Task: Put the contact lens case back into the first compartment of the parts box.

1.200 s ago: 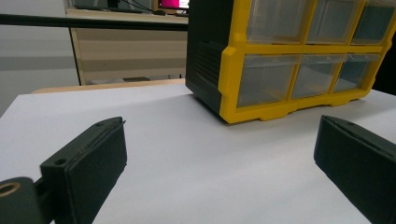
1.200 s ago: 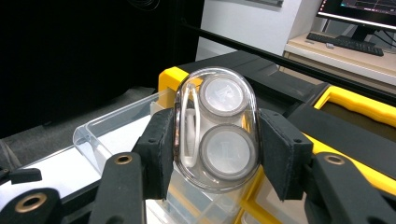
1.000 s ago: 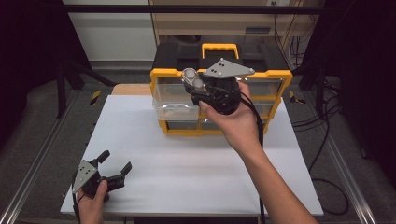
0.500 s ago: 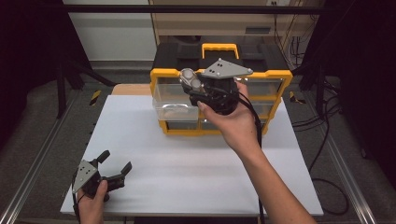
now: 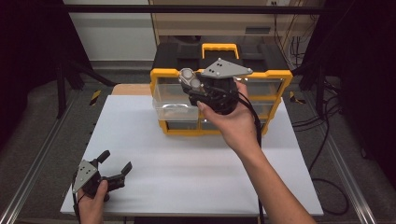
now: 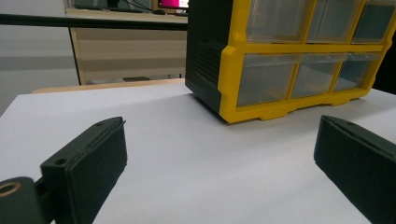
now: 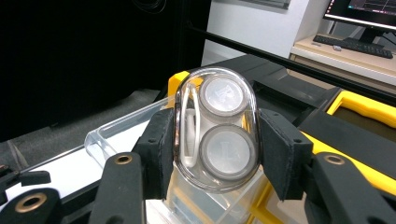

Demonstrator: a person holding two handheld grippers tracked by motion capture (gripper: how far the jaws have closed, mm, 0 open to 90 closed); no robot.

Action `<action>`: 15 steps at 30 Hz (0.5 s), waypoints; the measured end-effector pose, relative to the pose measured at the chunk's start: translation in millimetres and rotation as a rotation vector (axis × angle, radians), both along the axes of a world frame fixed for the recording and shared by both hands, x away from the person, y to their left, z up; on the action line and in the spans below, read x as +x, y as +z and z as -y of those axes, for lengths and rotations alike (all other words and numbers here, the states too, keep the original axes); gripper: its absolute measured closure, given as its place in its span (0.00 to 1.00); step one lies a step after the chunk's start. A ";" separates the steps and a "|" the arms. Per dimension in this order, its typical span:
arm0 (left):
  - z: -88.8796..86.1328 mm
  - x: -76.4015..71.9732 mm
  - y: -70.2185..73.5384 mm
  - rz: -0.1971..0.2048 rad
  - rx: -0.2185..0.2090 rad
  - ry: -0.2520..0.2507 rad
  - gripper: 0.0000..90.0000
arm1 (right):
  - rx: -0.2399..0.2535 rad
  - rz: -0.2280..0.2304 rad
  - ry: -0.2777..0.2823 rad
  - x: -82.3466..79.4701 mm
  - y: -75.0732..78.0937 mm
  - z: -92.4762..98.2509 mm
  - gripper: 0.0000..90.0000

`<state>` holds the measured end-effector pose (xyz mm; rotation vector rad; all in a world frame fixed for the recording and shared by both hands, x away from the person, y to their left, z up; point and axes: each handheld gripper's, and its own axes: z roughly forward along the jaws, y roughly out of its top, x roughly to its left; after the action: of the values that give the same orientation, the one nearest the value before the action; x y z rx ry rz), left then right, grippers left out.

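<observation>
Detail in the right gripper view reveals one clear contact lens case (image 7: 217,130) with two round caps, long axis upright, clamped between the right gripper (image 7: 215,144) above the yellow drawer organizer's (image 5: 275,79) pulled-out drawer (image 5: 175,103), while the left gripper (image 5: 114,164) gapes empty nearer the table's (image 5: 187,163) front corner.

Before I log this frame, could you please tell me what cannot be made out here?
- Pulled-out clear plastic drawer: high view, contents unreadable through glare.
- Clear oval lens case: right gripper view, lower end hidden behind the right gripper.
- Yellow-and-black drawer cabinet: left gripper view, cut off by the top and right edges.
</observation>
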<state>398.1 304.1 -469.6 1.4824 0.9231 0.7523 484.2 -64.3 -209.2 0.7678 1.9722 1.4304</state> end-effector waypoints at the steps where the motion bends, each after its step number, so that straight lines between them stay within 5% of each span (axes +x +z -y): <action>1: 0.0 0.0 0.0 0.000 0.000 0.000 0.03 | 0.001 0.000 0.000 0.0 0.0 -0.2 0.55; 15: 0.1 0.1 0.1 0.000 0.001 0.000 0.03 | 0.001 -0.001 0.012 -1.5 -0.5 -4.5 0.55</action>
<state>398.2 304.0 -469.5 1.4835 0.9225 0.7526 482.7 -59.7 -209.6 0.7585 1.9798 1.4378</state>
